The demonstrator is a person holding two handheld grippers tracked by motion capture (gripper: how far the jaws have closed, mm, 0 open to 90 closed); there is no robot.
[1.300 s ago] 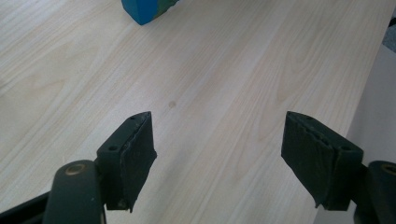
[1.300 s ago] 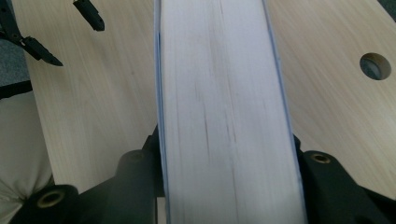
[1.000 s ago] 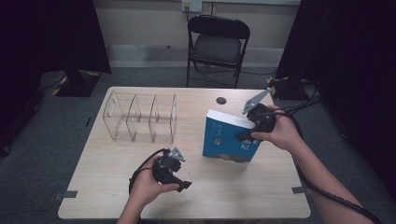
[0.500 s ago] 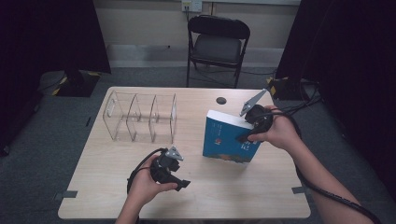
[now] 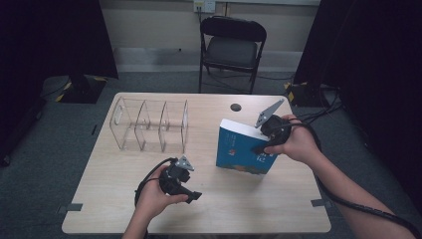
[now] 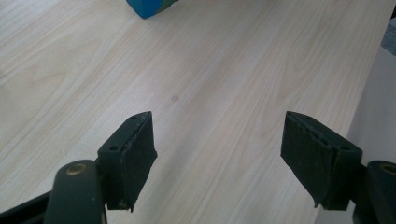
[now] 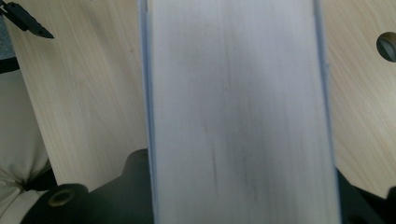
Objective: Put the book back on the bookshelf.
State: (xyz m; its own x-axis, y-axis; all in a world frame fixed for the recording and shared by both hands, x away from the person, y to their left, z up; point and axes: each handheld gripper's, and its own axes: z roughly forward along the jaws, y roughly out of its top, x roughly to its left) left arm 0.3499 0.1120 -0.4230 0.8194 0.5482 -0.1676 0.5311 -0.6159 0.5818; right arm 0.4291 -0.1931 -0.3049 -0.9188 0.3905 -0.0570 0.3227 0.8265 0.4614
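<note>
Book [image 5: 242, 149] upright, cover text illegible, clamped by right claw [image 5: 263, 144]; left claw [image 6: 219, 154] gaping, empty.

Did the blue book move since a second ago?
No. The blue book stands on the table in the same spot, equally far from the clear organizer, with the right gripper clamped on it.
</note>
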